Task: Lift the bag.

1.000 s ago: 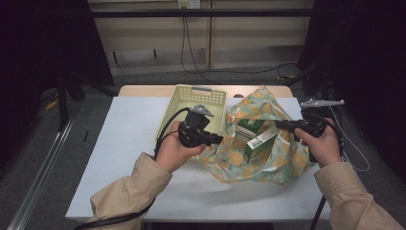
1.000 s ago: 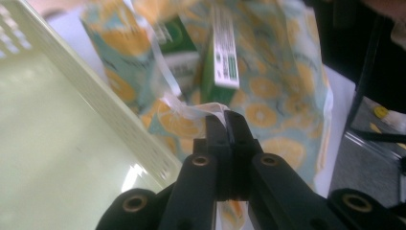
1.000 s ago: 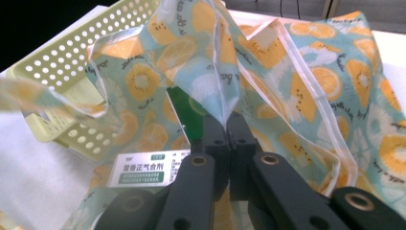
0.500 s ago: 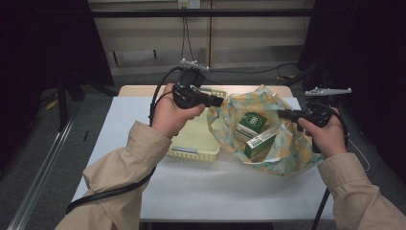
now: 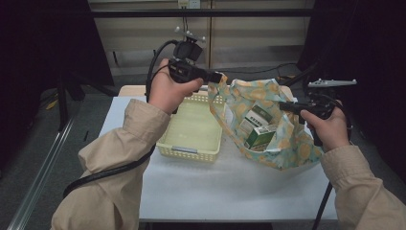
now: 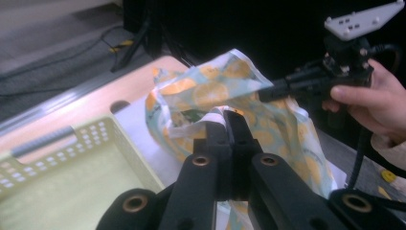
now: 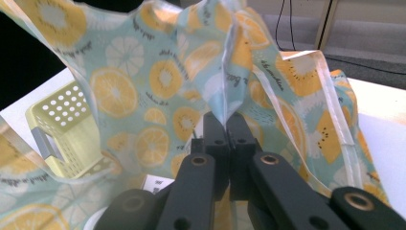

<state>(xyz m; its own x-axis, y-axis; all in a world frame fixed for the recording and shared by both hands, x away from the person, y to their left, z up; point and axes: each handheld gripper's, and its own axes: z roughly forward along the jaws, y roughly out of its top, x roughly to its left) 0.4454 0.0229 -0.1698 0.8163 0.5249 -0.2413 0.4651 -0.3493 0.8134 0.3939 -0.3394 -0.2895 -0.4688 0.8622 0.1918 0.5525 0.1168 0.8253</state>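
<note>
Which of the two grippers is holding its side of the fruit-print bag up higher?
The left gripper: it lifts its bag edge above the yellow basket, while the right gripper pinches its edge lower down.

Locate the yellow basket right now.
In the high view the yellow basket sits on the table, left of the citrus-print bag and below the raised left gripper.

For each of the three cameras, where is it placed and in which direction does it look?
High view: above the table's near side, looking forward and down; both sleeves, left gripper, right gripper, yellow basket.
Left gripper view: on that gripper, along its shut jaws pinching the citrus-print bag, toward the other hand.
Right gripper view: on that gripper, jaws shut on the bag's fabric.
All share bag and basket.
</note>
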